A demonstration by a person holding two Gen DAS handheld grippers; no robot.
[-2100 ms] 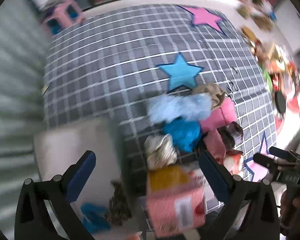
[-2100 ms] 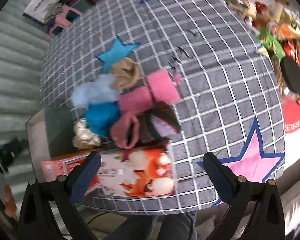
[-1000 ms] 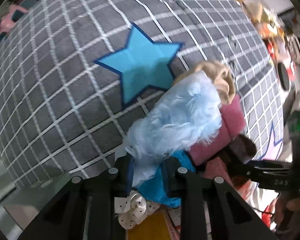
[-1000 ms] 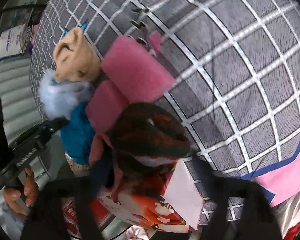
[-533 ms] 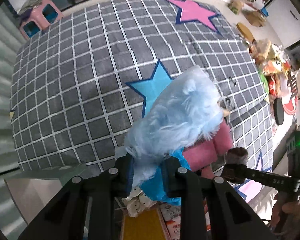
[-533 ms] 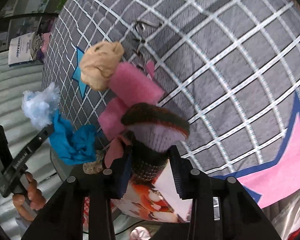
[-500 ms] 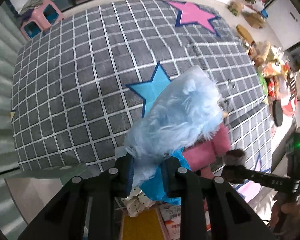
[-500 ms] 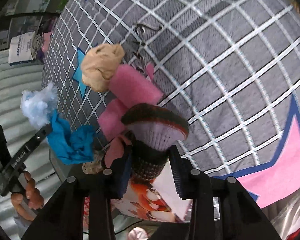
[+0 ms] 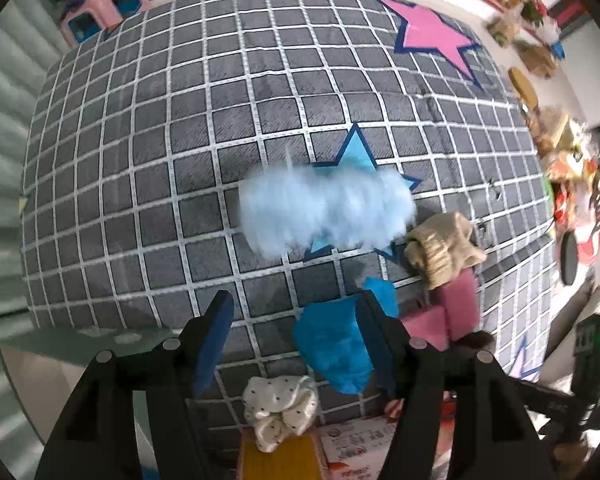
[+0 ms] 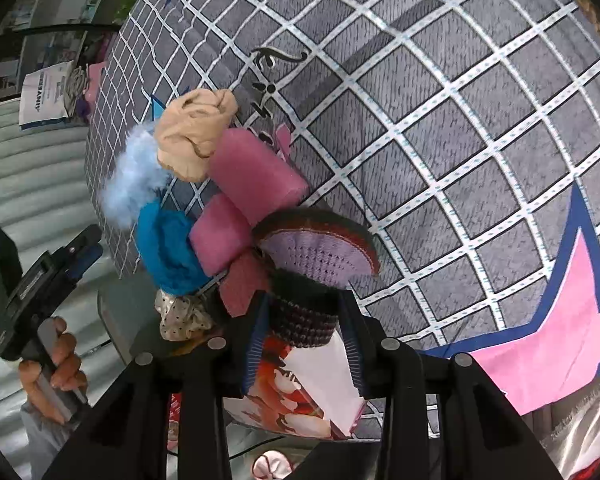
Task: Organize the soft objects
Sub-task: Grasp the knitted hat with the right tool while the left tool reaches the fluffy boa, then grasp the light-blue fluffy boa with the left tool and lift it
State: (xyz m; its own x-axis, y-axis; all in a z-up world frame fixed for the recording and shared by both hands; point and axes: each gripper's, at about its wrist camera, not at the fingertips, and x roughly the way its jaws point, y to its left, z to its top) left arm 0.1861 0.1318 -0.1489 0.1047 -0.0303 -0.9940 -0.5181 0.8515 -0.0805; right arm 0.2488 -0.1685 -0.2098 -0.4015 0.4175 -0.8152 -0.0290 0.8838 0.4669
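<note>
1. Grey checked bedding [image 9: 148, 184] with stars spreads under you, a pile of soft things near its edge.
2. Your left claw [image 9: 296, 332] is opening, nothing between its pads; the fluffy light-blue piece [image 9: 324, 212], blurred, lies beyond it over the blue star [image 9: 356, 152].
3. Your right claw [image 10: 302, 344] pinches the dark knitted piece [image 10: 304, 312], though its jaws are easing apart.
4. Beside that sit pink rolls [image 10: 252, 176], a beige bundle [image 10: 196, 132] and a blue cloth [image 10: 164, 248].

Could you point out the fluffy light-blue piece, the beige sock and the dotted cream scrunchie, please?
fluffy light-blue piece [image 9: 326, 210]: left wrist view, middle of the fluff.
beige sock [image 9: 440, 250]: left wrist view, ribbed body.
dotted cream scrunchie [image 9: 278, 410]: left wrist view, gathered centre.
</note>
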